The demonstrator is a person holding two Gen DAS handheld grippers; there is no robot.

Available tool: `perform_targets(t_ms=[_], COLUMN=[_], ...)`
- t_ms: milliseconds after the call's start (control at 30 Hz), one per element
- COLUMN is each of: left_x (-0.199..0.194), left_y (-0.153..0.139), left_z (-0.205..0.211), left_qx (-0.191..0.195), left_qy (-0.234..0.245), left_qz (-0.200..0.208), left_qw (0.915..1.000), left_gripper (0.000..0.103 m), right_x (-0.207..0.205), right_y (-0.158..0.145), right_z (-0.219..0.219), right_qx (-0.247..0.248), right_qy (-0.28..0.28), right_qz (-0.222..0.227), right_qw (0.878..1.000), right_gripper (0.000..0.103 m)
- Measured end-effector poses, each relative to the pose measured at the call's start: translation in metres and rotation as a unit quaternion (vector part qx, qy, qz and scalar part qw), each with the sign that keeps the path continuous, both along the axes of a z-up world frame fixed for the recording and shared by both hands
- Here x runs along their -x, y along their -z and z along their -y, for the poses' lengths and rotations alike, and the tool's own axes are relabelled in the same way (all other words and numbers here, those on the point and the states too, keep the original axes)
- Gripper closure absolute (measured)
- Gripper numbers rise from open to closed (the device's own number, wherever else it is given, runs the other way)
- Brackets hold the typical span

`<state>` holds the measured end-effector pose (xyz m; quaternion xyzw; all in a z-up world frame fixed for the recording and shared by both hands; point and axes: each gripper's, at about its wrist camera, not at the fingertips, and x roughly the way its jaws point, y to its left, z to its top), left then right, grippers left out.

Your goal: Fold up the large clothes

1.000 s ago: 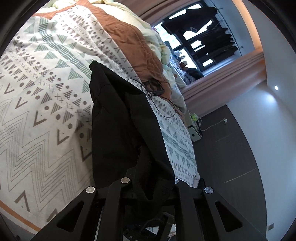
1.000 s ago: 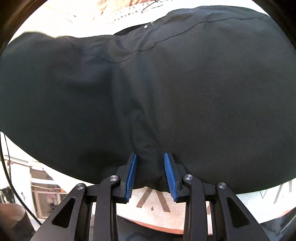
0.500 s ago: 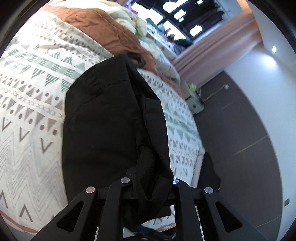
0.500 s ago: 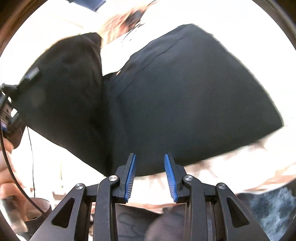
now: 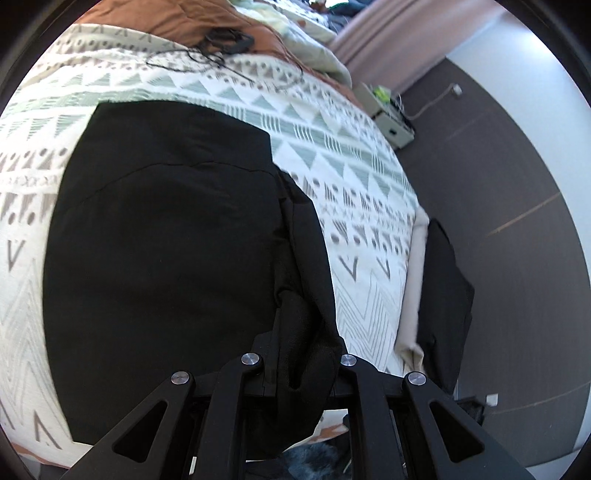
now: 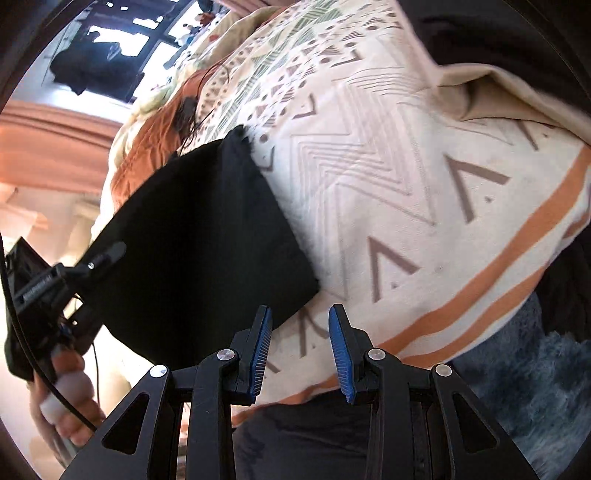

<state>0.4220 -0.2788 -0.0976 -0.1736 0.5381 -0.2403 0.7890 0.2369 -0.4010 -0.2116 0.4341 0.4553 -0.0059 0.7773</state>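
Note:
A large black garment (image 5: pixel 166 236) lies folded on the patterned bedspread (image 5: pixel 343 155). My left gripper (image 5: pixel 301 354) is shut on a bunched edge of it, and the cloth hides the fingertips. In the right wrist view the same black garment (image 6: pixel 207 236) spreads over the bed to the left. My right gripper (image 6: pixel 300 343) hovers open over the bedspread (image 6: pixel 424 206) just off the garment's near corner, nothing between its blue pads (image 6: pixel 338 343). The left gripper's body (image 6: pixel 48 280) and the hand (image 6: pixel 62 395) holding it show at the left edge.
A tangle of black cable (image 5: pixel 218 44) lies on the brown quilt (image 5: pixel 177 18) at the head end. Another dark cloth (image 5: pixel 443 295) hangs off the bed's side above the dark floor (image 5: pixel 509 206). A blue shaggy rug (image 6: pixel 524 398) lies by the bed's foot.
My right gripper has let go of the garment and swung off to its right over bare bedspread. My left gripper carried its edge across, so the garment now lies wider and flatter.

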Motion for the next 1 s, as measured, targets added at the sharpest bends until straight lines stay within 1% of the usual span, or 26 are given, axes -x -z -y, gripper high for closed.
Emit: perform_targets(t_ms=[67,100,133,200,300,333,367,400,433,467,500,533,567,667,733,800,867,1000], left_x=[0.003,0.005,0.007,0.009,0.014,0.013,0.014,0.014,0.013,0.009,0.007,0.007,0.007,0.008,0.009,0.011,0.009,0.01], left_y=[0.006,0.008,0.01,0.011,0.01,0.01,0.01,0.009,0.009,0.011,0.012,0.012,0.01,0.002,-0.004,-0.009,-0.011,-0.008], left_z=[0.01,0.015,0.019,0.025,0.034,0.038,0.04,0.042,0.042,0.042,0.041,0.037,0.033,0.015,-0.004,-0.021,-0.048,-0.103], left_qx=[-0.005,-0.01,-0.014,-0.023,-0.03,-0.034,-0.035,-0.034,-0.029,-0.021,-0.006,0.015,0.028,0.034,0.032,0.027,0.022,-0.002], left_qy=[0.01,0.015,0.018,0.025,0.036,0.04,0.044,0.047,0.05,0.054,0.058,0.061,0.061,0.055,0.041,0.021,-0.002,-0.053], left_qz=[-0.007,-0.008,-0.009,-0.004,0.002,0.003,0.002,0.001,-0.002,-0.009,-0.016,-0.022,-0.025,-0.016,-0.006,0.002,0.007,0.012], left_qw=[0.9999,0.9998,0.9997,0.9994,0.9989,0.9986,0.9984,0.9983,0.9983,0.9983,0.9982,0.9978,0.9974,0.9978,0.9986,0.9994,0.9997,0.9985], left_gripper=[0.092,0.092,0.092,0.092,0.092,0.09,0.085,0.077,0.072,0.059,0.049,0.047,0.045,0.044,0.044,0.044,0.044,0.044], right_x=[0.001,-0.006,-0.003,-0.006,0.002,0.004,0.006,0.007,0.007,0.007,0.006,0.005,0.003,-0.005,-0.011,-0.019,-0.028,-0.047], right_y=[0.0,-0.004,-0.003,-0.006,-0.009,-0.008,-0.011,-0.014,-0.016,-0.02,-0.023,-0.026,-0.029,-0.035,-0.038,-0.036,-0.032,-0.028], right_z=[0.007,0.005,0.013,0.013,0.022,0.024,0.025,0.025,0.025,0.024,0.023,0.022,0.02,0.013,0.005,-0.003,-0.012,-0.033], right_qx=[-0.004,-0.004,-0.004,-0.002,-0.004,-0.006,-0.01,-0.012,-0.013,-0.013,-0.012,-0.014,-0.017,-0.024,-0.021,-0.023,-0.031,-0.007], right_qy=[0.005,0.005,0.004,0.005,0.007,0.007,0.007,0.006,0.006,0.008,0.01,0.008,0.005,-0.008,-0.021,-0.031,-0.041,-0.059], right_qz=[0.003,0.005,0.007,0.012,0.021,0.025,0.032,0.039,0.044,0.052,0.06,0.069,0.077,0.091,0.099,0.096,0.093,0.091], right_qw=[1.0,1.0,1.0,1.0,1.0,1.0,0.999,0.999,0.999,0.999,0.998,0.997,0.997,0.995,0.995,0.995,0.994,0.994], right_gripper=[0.07,0.07,0.07,0.07,0.07,0.07,0.068,0.06,0.053,0.042,0.039,0.039,0.039,0.039,0.038,0.038,0.038,0.038])
